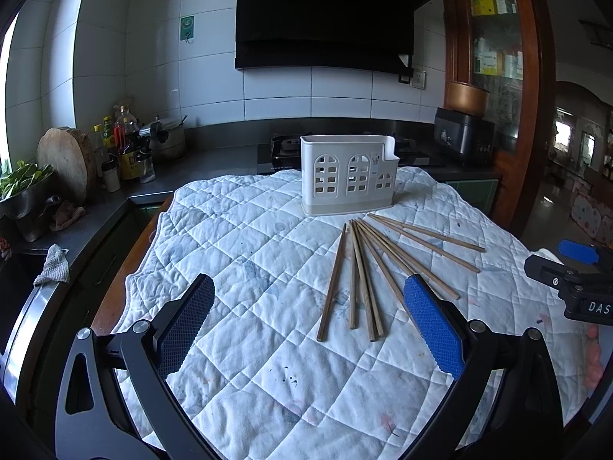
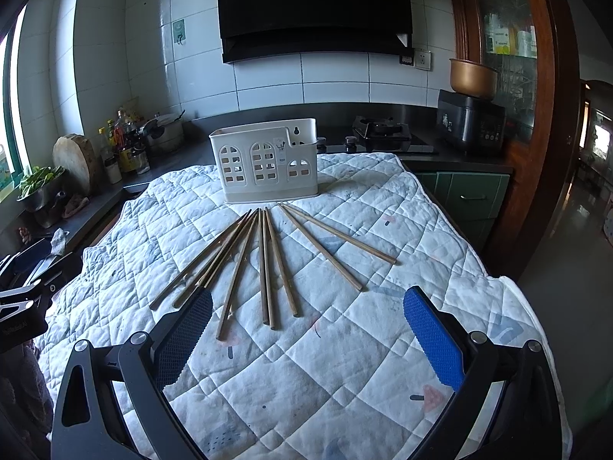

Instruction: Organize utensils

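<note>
Chopsticks point(image 1: 360, 272) lie fanned out loose on the quilted cloth point(image 1: 249, 268) that covers the surface, and the white holder point(image 1: 346, 174) stands upright just beyond their far tips, apparently with nothing in it. By my reading the sorting has not yet begun: no stick is lifted or gathered. In the left wrist view, the left tool point(image 1: 308, 326) hangs above the cloth with its jaws spread wide and nothing between them. Its right pad point(image 1: 433, 326) sits over the near ends of the right-hand sticks, though I cannot tell whether it touches them. The right tool point(image 1: 574, 268) shows at the right edge, partly cut off.

From the right wrist view, the same fan of chopsticks point(image 2: 264, 264) spreads toward the camera, with two sticks lying apart to the right. The holder point(image 2: 264, 161) stands just behind their tips, and its tall compartments look empty. The right tool point(image 2: 308, 329) is also wide open and holds nothing; its left pad point(image 2: 184, 335) overlaps the ends of the leftmost sticks. The next move, I judge, calls for lowering one tool over a stick or a pair, closing across the thin shafts, then tipping them upright into a compartment of the holder. Thin round sticks on soft cloth may roll or slip.
</note>
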The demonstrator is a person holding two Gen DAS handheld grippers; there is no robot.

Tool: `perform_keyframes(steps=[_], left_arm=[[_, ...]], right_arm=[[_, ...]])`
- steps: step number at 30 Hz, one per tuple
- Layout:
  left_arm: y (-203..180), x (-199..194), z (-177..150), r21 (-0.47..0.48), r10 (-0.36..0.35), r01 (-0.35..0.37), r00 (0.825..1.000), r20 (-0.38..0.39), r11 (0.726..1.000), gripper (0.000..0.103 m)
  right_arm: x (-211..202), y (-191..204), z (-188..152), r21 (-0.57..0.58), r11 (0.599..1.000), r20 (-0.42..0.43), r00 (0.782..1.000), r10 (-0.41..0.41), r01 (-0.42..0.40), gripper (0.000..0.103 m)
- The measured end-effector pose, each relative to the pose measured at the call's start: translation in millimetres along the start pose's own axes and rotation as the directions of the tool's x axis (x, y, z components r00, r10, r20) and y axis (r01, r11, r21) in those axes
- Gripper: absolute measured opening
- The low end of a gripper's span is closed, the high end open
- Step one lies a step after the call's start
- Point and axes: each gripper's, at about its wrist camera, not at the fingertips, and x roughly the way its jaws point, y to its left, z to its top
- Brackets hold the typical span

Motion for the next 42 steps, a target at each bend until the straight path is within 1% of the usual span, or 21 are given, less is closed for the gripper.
perform_keyframes(steps=[42], left_arm=[[-2.5,-2.6,-1.2,0.005,-0.006,0.006,1.000,0.001,1.000,0.098]], right_arm=[[-3.3,4.6,1.6,-0.012,1.000,0.005,1.000,0.013,-0.013,0.097]])
